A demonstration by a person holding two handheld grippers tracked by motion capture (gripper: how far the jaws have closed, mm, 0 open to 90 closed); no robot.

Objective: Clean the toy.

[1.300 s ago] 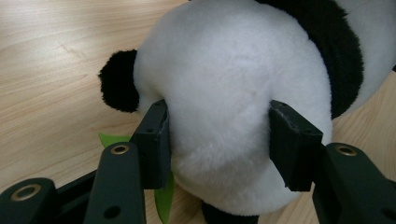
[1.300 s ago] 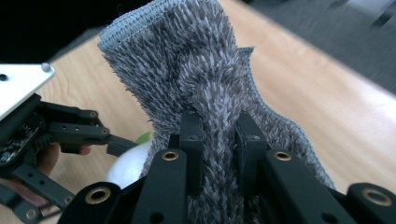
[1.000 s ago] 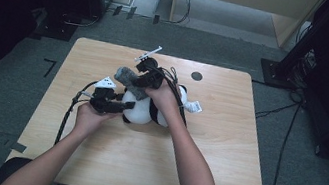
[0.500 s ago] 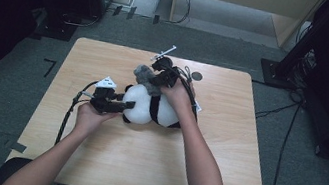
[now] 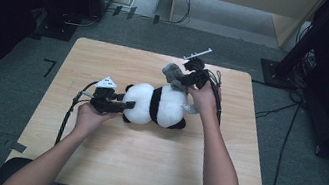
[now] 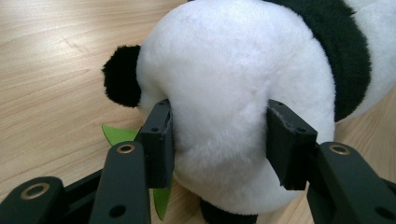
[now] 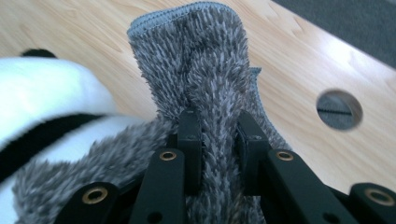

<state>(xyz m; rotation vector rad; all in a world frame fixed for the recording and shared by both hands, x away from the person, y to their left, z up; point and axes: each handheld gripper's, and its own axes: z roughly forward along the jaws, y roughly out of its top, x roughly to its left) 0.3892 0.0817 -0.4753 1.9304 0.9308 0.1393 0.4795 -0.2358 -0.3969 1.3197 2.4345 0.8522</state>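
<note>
The rectangular light wooden table (image 5: 105,163) carries the work, with a round cable hole (image 7: 339,109) near its far edge.

On its middle lies the black-and-white plush panda toy (image 5: 157,105), on its side, head toward the person's left. A green felt leaf (image 6: 116,134) shows beneath the head.

The left gripper (image 5: 126,105) is clamped on the panda's white head: in the left gripper view both pads press into the plush, one on each side, and dent it. This hand appears to serve as the anchor.

The grey fluffy microfibre cloth (image 5: 174,74) sits at the panda's far side, bunched upright, its lower part draped against the toy's body. The right gripper (image 5: 186,79) is pinched tight on a fold of it; in the right gripper view the pile is squeezed between the two jaws.

Judgement: the step in hand looks like wiping the toy with the cloth while it is held steady. The next move calls for drawing the cloth across the body without loosening either grip, and for keeping the head pinned so that the toy does not slide.
</note>
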